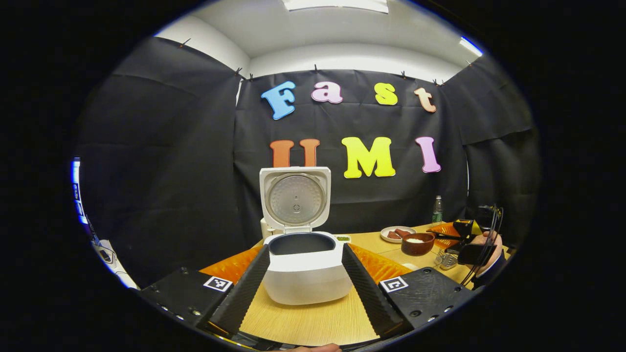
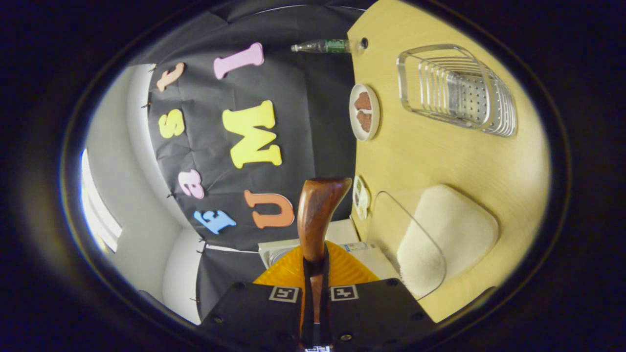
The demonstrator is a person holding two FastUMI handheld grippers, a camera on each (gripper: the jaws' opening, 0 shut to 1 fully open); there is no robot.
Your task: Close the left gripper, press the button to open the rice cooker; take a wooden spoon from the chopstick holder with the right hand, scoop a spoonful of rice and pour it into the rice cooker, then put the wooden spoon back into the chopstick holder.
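The white rice cooker stands on the wooden table with its lid raised and its dark inner pot bare. My left gripper is open, with one finger at each side of the cooker, apart from it. To the right, a hand holds my right gripper beside a brown bowl of rice. In the right gripper view, rolled onto its side, my right gripper is shut on the wooden spoon. Whether the spoon holds rice I cannot tell. The metal chopstick holder lies farther along the table.
A plate of red-brown pieces and a plastic bottle stand near the back wall. A small dish sits by the cooker. A pale cushion-like thing lies on the table close to my right gripper.
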